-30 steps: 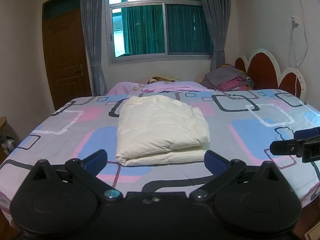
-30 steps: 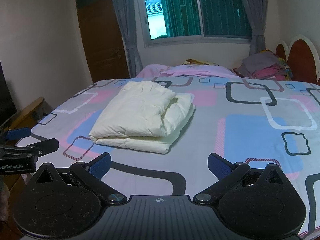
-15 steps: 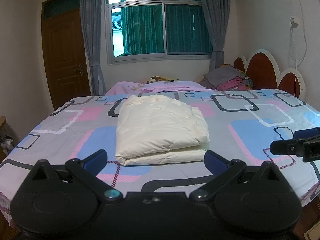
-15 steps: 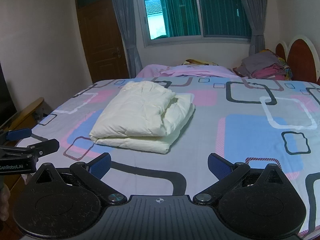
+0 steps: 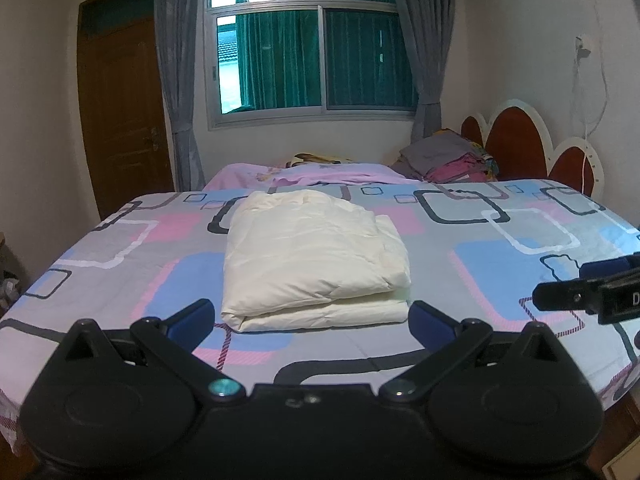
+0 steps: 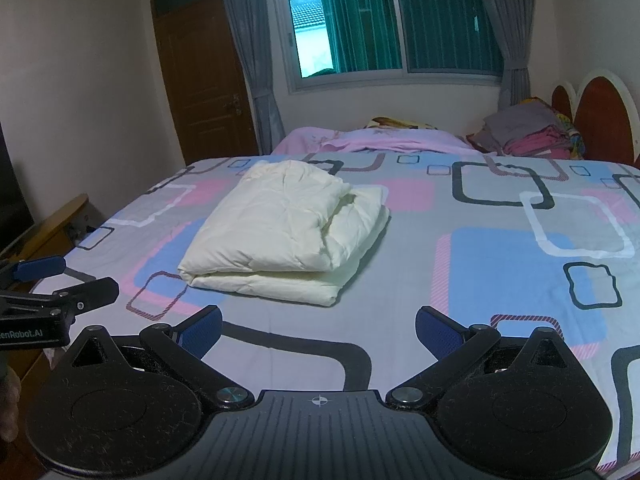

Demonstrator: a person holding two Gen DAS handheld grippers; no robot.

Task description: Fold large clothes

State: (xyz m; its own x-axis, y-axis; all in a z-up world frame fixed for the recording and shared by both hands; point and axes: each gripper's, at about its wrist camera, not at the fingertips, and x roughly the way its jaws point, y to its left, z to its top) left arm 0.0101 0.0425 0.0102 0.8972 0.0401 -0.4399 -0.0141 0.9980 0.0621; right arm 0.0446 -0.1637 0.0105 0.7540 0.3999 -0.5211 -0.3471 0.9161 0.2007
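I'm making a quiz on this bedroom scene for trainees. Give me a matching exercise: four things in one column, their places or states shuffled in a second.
Things:
1. cream garment
2. stack of clothes
3. door
4. left gripper

Places or states:
A. left of the window, shut
B. open, holding nothing
C. folded, on the middle of the bed
D. far corner of the bed, by the headboard

Pairs: 1-C, 2-D, 3-A, 4-B
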